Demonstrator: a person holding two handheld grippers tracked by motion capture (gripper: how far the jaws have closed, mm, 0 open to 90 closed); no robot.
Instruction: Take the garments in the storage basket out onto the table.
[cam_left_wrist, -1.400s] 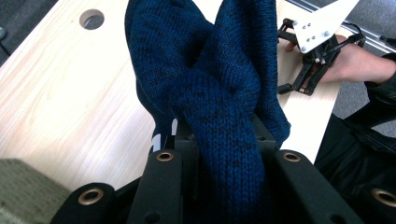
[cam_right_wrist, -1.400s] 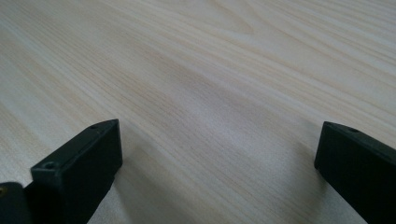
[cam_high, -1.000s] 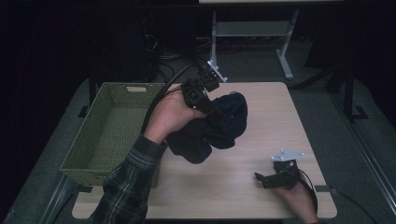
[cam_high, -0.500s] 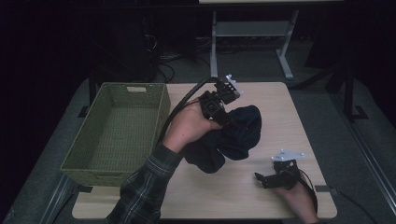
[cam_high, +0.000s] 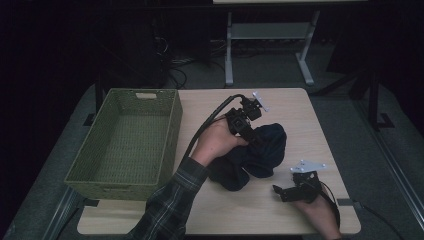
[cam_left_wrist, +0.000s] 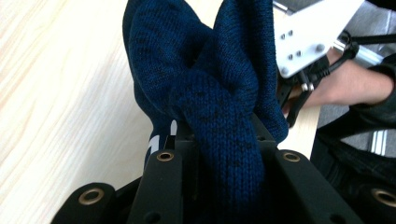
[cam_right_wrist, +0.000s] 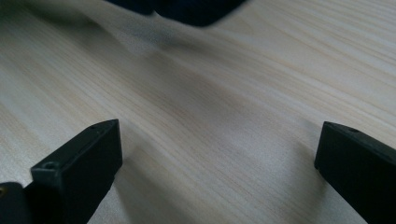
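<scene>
Currently the left claw (cam_high: 254, 137) is clamped on a fold of the dark blue knit garment (cam_high: 252, 157), bunched mid-tabletop (cam_high: 295, 107); the right claw (cam_high: 284, 192), jaws wide and empty, rests just beside its right edge; the green basket (cam_high: 125, 142) stands well left.

A pale wooden table (cam_high: 260, 210) stands on grey floor (cam_high: 390, 145) in a dim room.
</scene>
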